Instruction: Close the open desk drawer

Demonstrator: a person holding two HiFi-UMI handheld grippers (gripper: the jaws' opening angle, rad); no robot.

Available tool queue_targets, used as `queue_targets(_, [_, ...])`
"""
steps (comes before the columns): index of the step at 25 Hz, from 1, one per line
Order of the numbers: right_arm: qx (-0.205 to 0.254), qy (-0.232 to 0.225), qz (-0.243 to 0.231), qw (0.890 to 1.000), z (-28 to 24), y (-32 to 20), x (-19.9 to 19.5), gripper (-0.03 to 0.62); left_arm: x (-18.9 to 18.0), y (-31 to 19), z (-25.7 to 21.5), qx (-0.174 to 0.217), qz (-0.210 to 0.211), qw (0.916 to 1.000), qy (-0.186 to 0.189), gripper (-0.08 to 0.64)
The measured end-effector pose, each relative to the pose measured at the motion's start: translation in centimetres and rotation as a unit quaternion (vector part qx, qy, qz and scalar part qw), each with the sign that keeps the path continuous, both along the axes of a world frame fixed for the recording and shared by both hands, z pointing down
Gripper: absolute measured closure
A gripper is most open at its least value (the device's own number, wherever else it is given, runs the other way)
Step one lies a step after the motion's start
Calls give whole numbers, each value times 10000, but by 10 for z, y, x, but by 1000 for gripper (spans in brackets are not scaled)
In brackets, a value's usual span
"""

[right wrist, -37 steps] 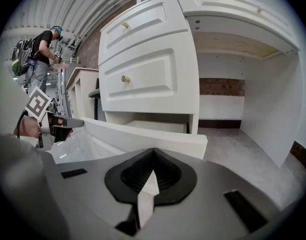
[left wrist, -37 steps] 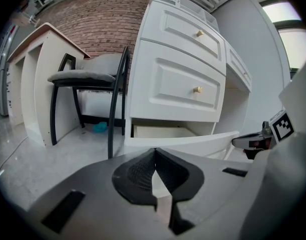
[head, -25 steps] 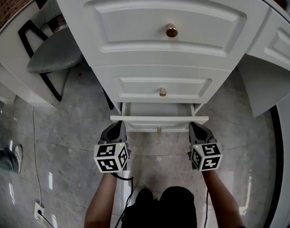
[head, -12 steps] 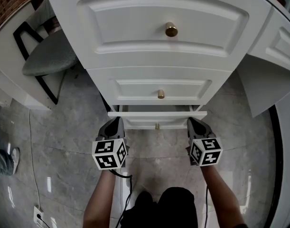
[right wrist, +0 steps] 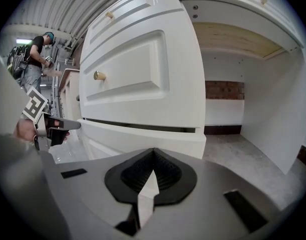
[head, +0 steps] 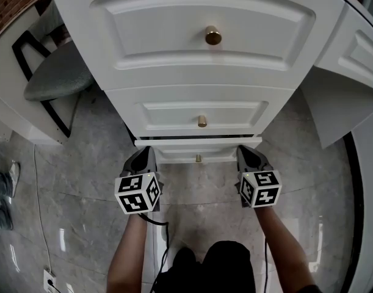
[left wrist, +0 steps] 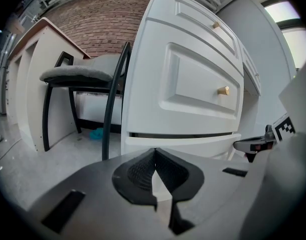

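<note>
At the foot of the white panelled desk (head: 204, 72), its lowest white drawer (head: 198, 144) juts out slightly. Both forearms reach forward, with the left gripper (head: 144, 154) and right gripper (head: 245, 152) at the drawer's front corners, jaws pressed together and empty. Only the right gripper view shows a distant person (right wrist: 35, 59).

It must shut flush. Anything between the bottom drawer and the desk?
Nothing visible. The drawer stands slightly out, its gap dark but bare; left tongs and right tongs, both shut, sit at its front.
</note>
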State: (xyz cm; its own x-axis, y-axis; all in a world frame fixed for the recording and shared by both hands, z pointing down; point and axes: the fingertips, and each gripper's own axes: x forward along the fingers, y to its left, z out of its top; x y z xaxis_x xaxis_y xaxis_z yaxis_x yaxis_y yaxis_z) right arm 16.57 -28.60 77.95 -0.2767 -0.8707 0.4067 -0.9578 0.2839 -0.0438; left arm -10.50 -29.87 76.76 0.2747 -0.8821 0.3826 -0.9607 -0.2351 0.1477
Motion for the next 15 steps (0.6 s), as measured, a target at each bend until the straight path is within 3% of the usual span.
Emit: queue_targets(15, [40, 23, -82, 10000, 0, -13, 1, 588, 1, -13, 0, 37, -4, 9999, -114, 551])
